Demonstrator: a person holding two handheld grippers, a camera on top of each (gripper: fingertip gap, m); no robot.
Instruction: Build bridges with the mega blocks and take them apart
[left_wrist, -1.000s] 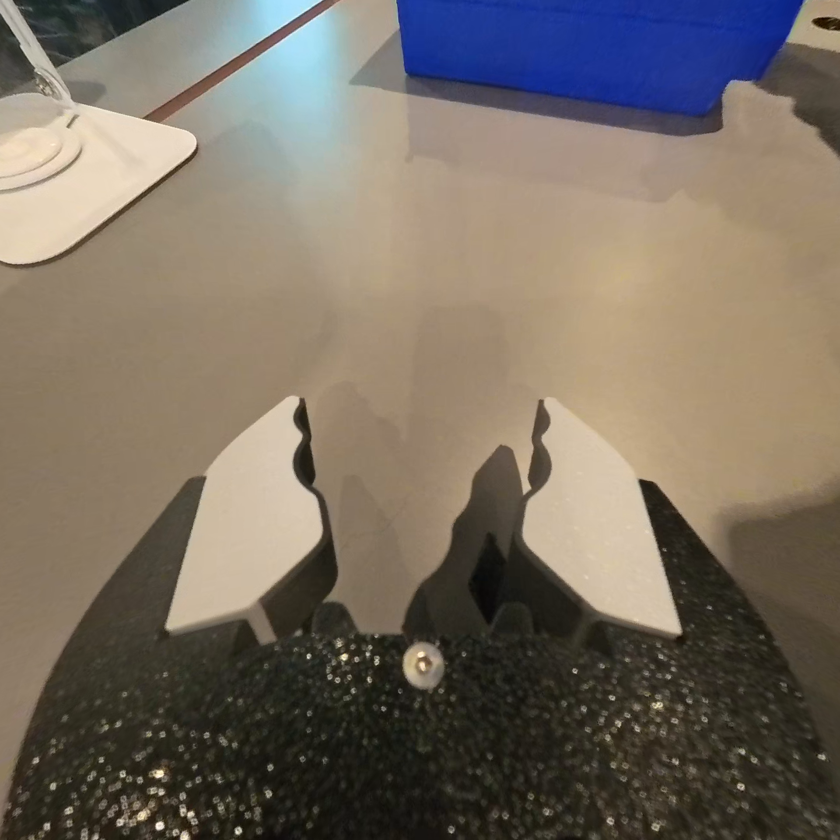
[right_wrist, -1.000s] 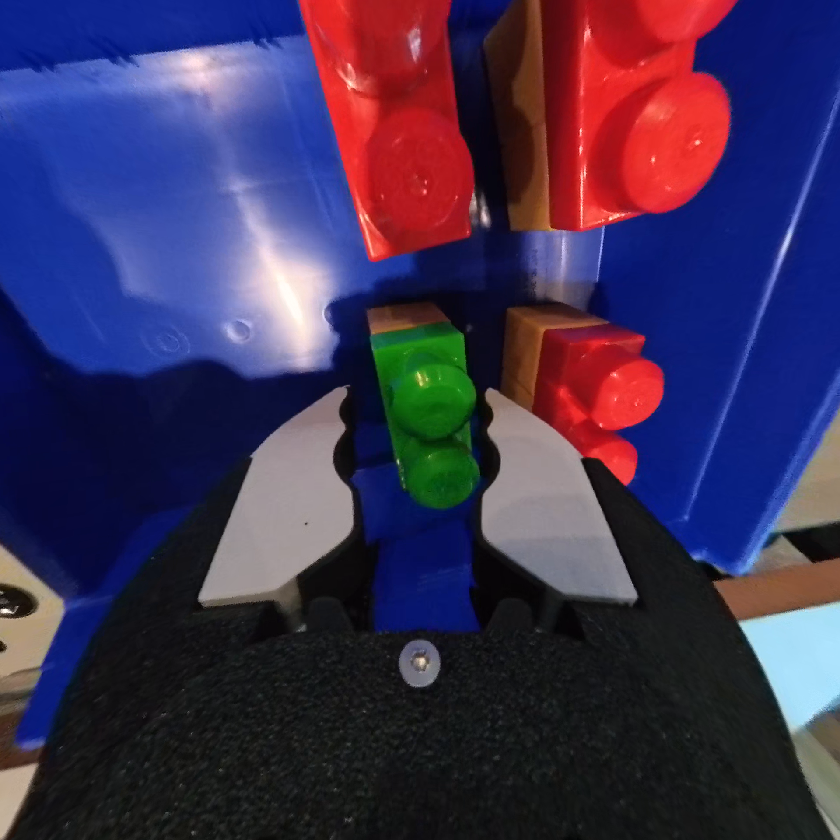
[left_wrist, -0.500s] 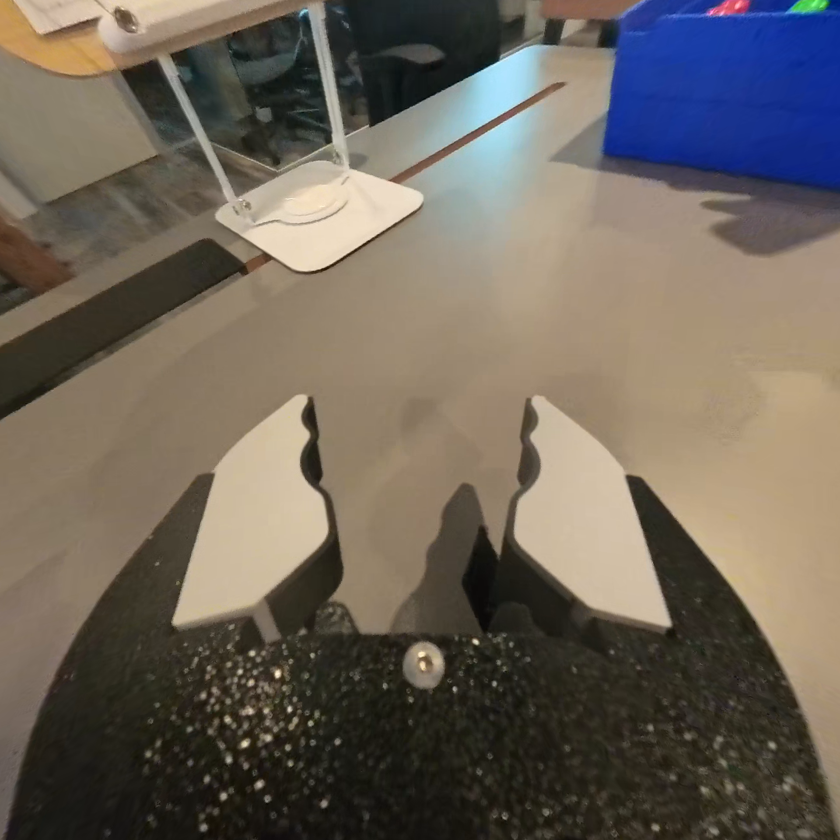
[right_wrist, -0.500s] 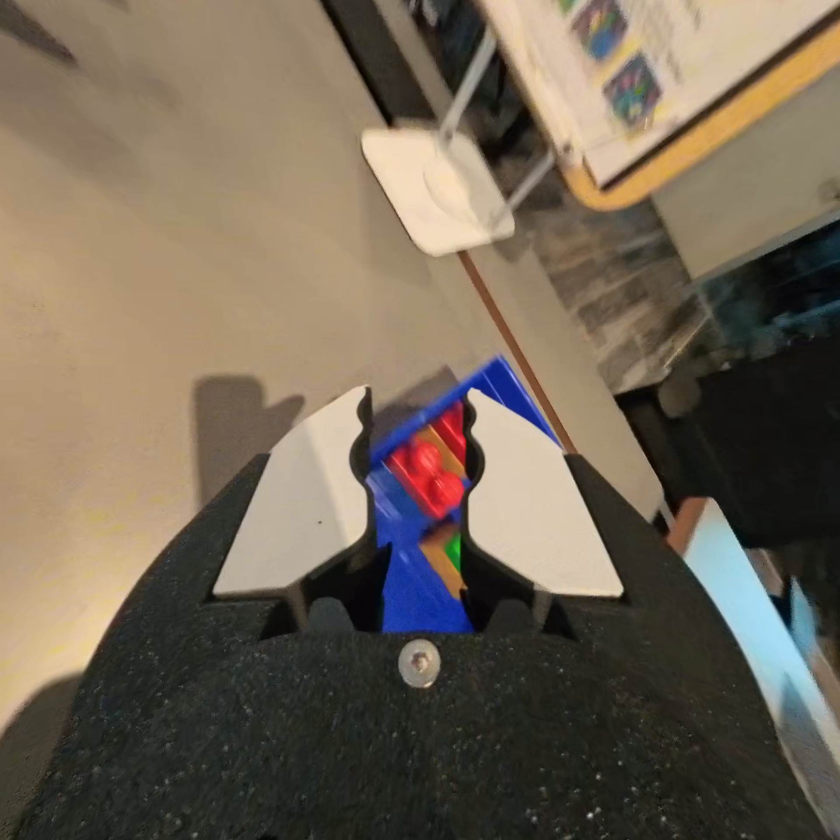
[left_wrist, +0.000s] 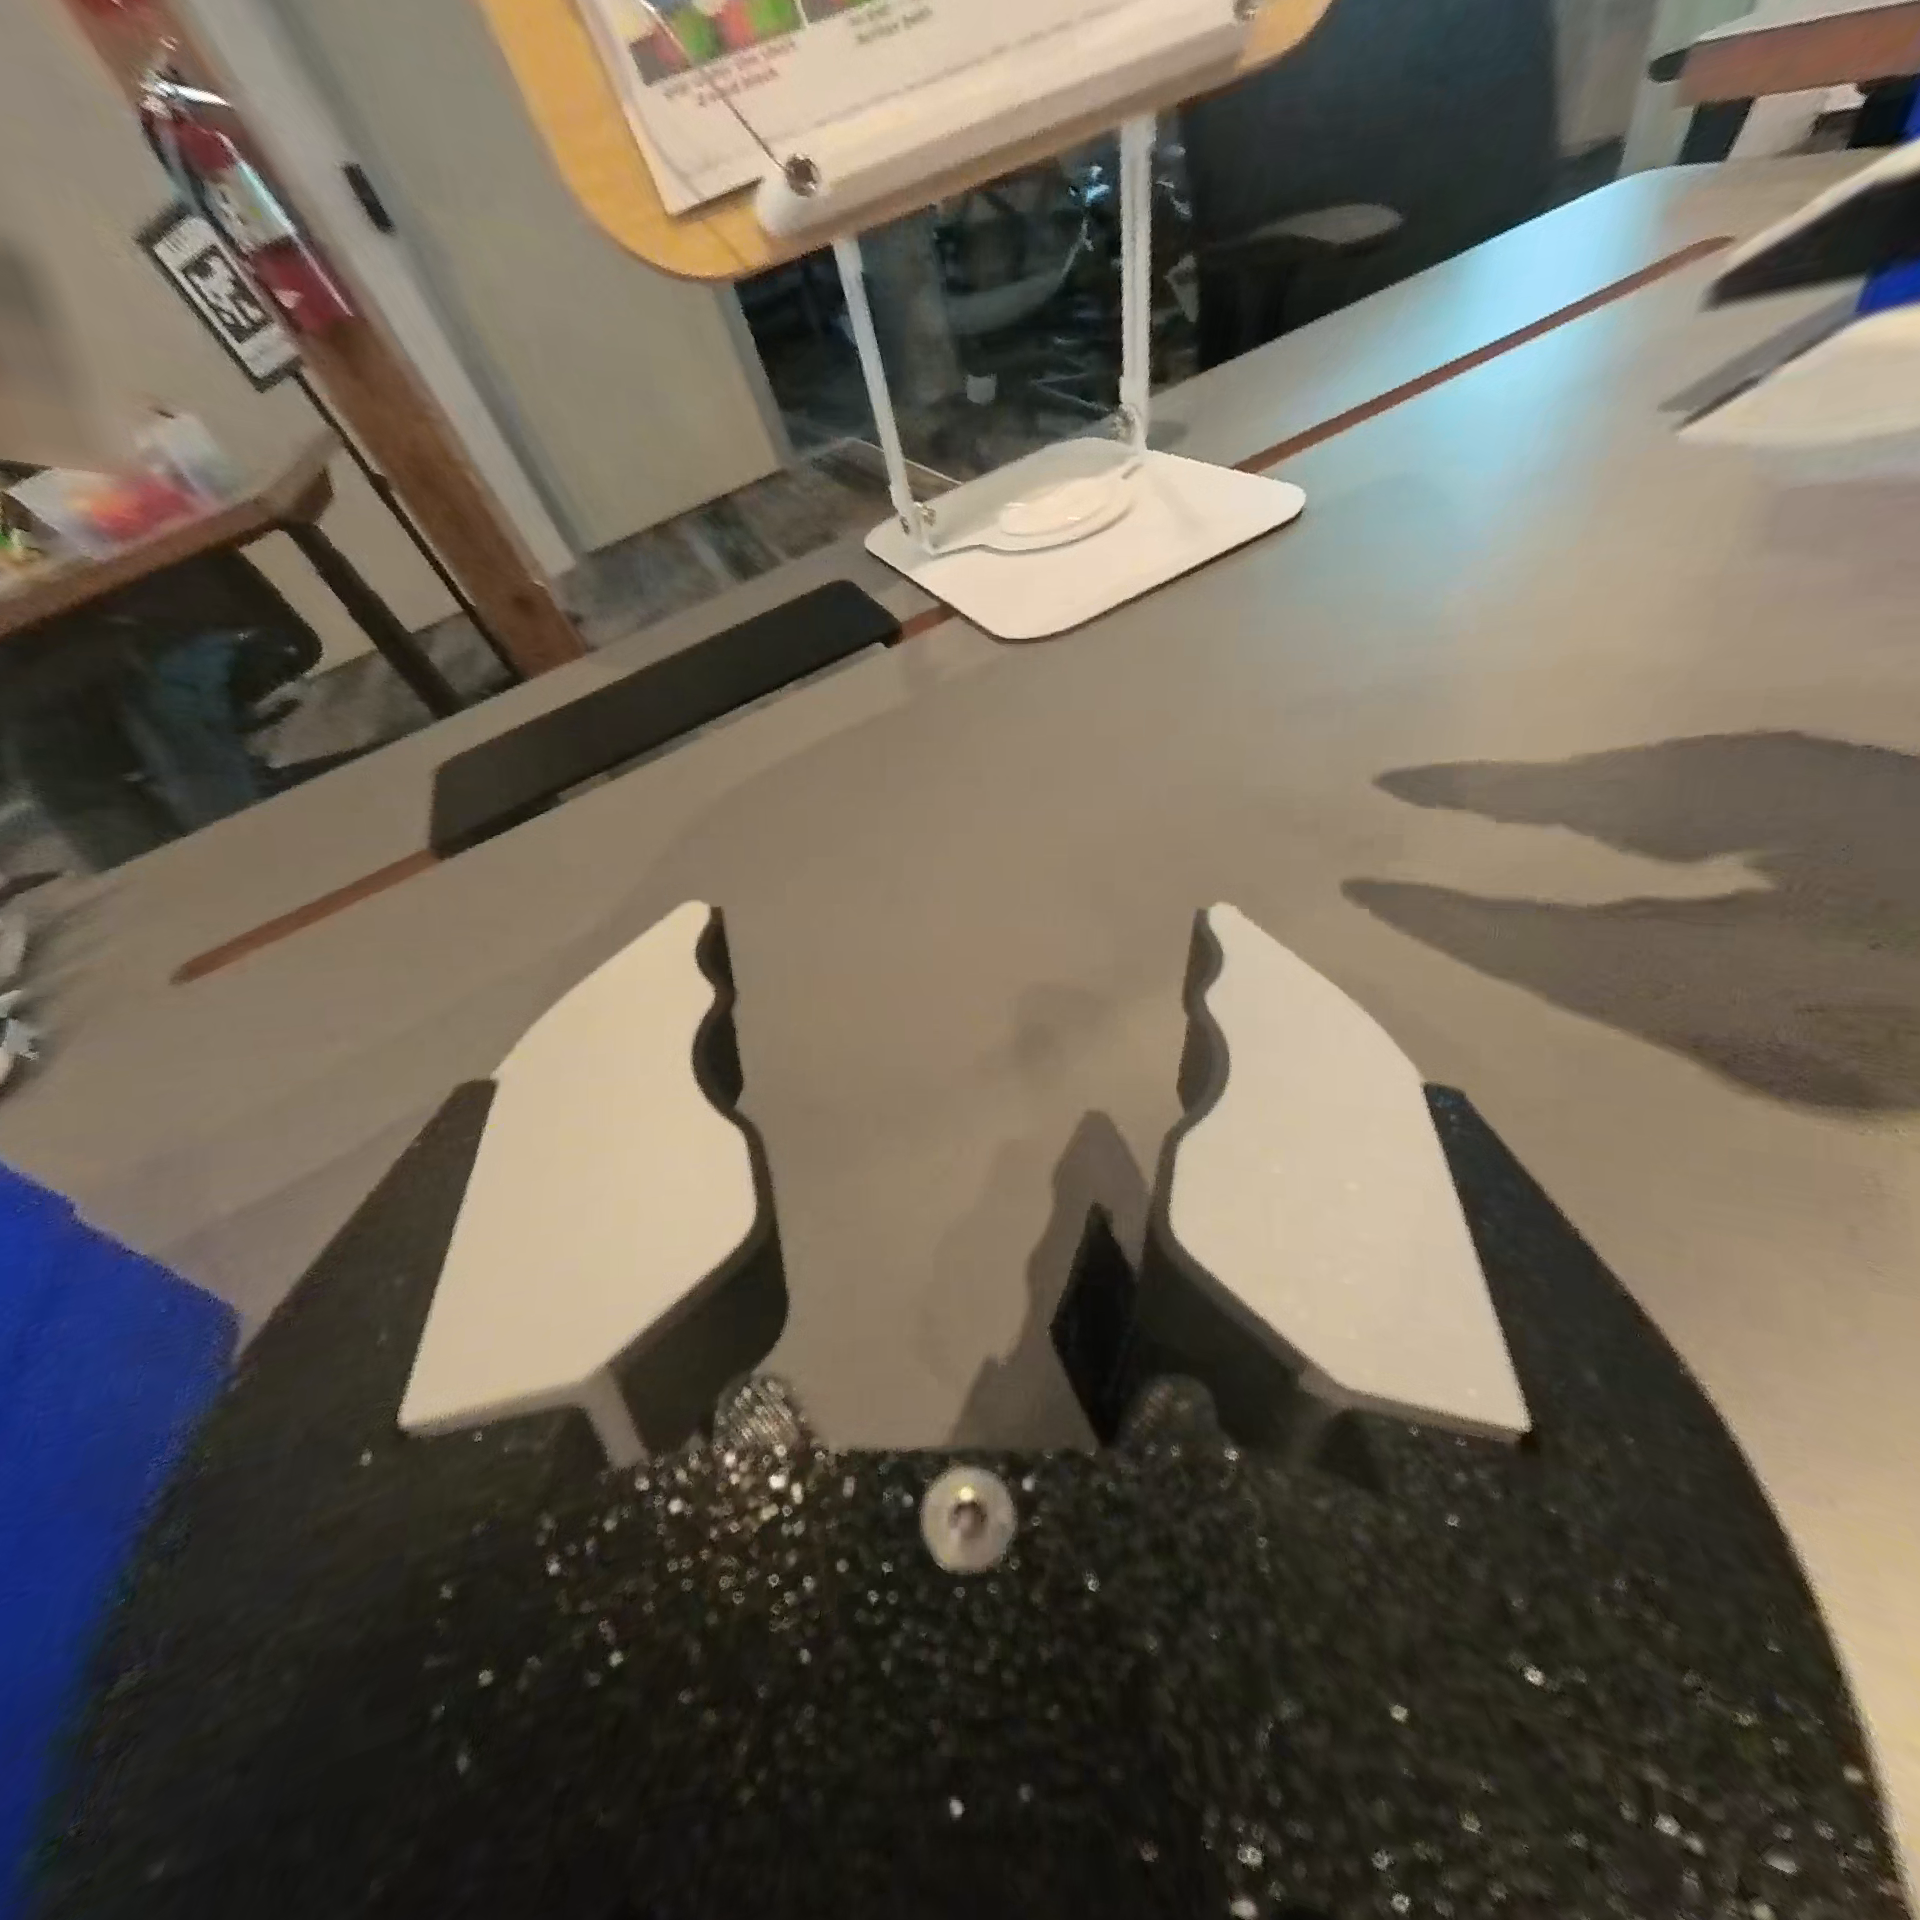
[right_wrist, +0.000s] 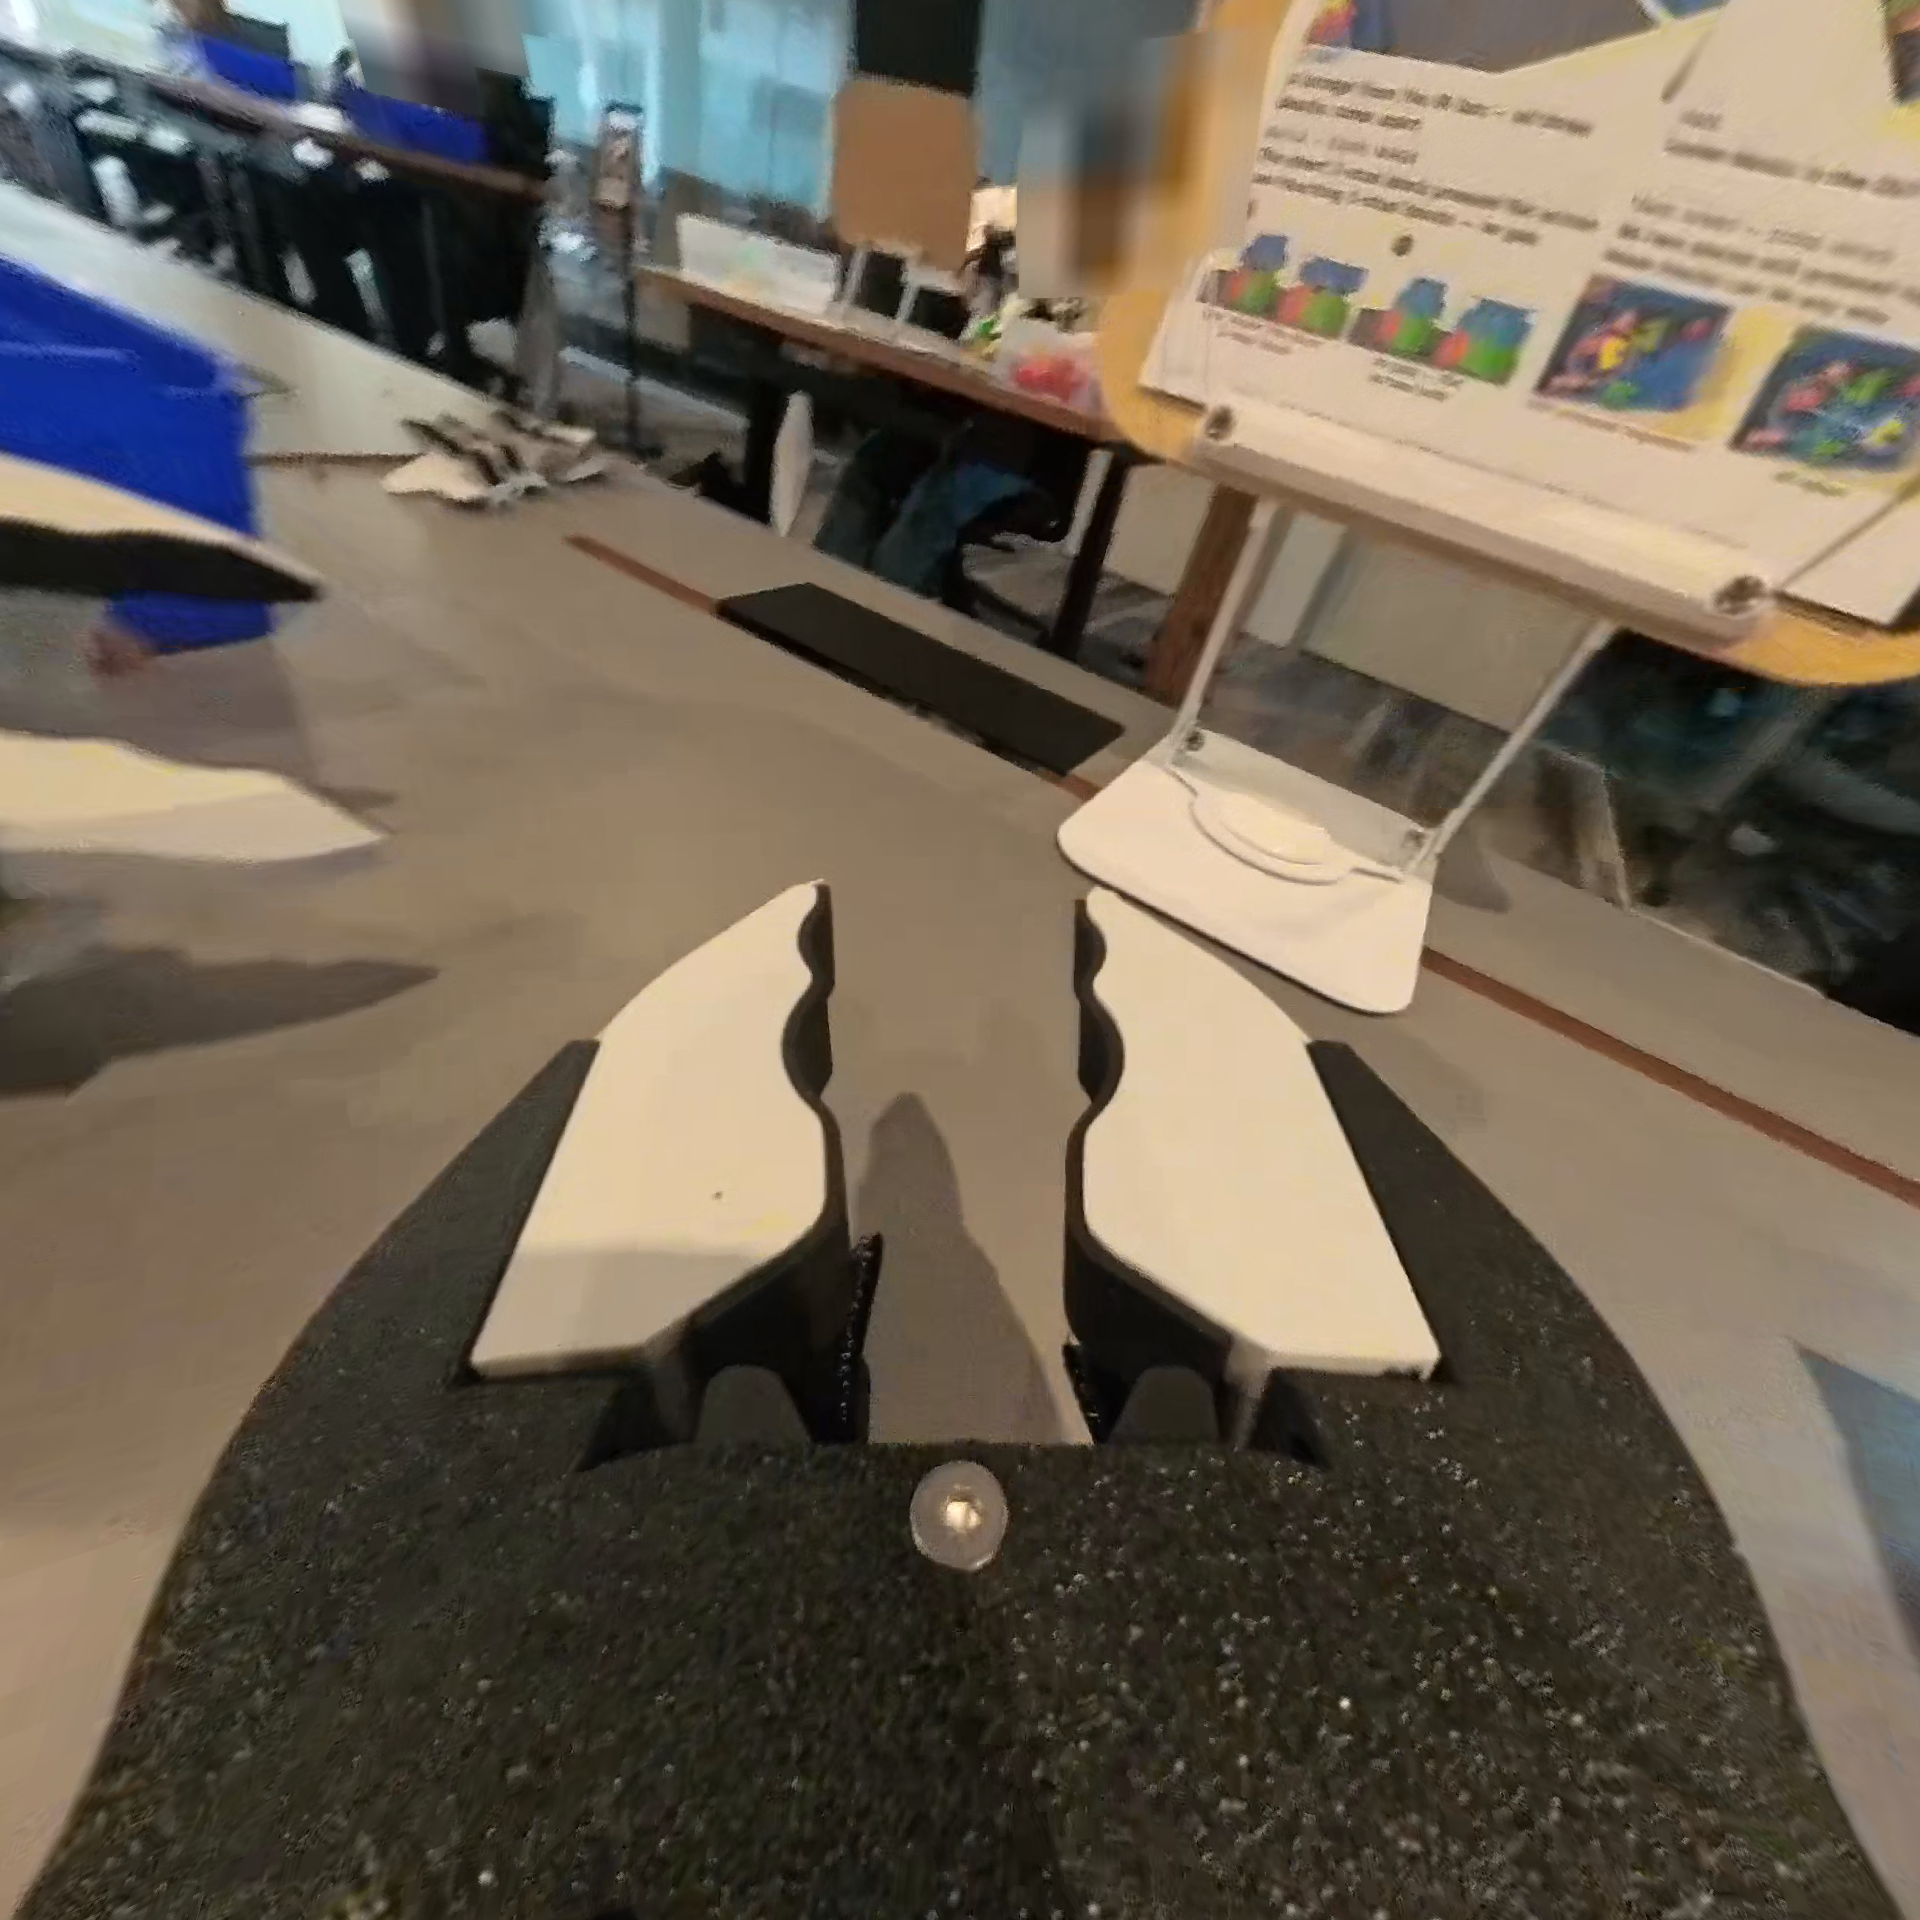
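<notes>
Here both grippers hover empty over bare grey counter (left_wrist: 935, 831): the left gripper (left_wrist: 961, 925) gapes wide, the right gripper (right_wrist: 951, 904) stands narrowly parted, nothing between its fingers. Farther off at 12 o'clock sits a white stand (left_wrist: 1091, 530) carrying a picture sheet (right_wrist: 1558, 260). No blocks are visible; only a blurred blue mass (right_wrist: 114, 416) at 10 o'clock, maybe their bin. Judging by this, no bridge stands, so building seemingly remains ahead.
</notes>
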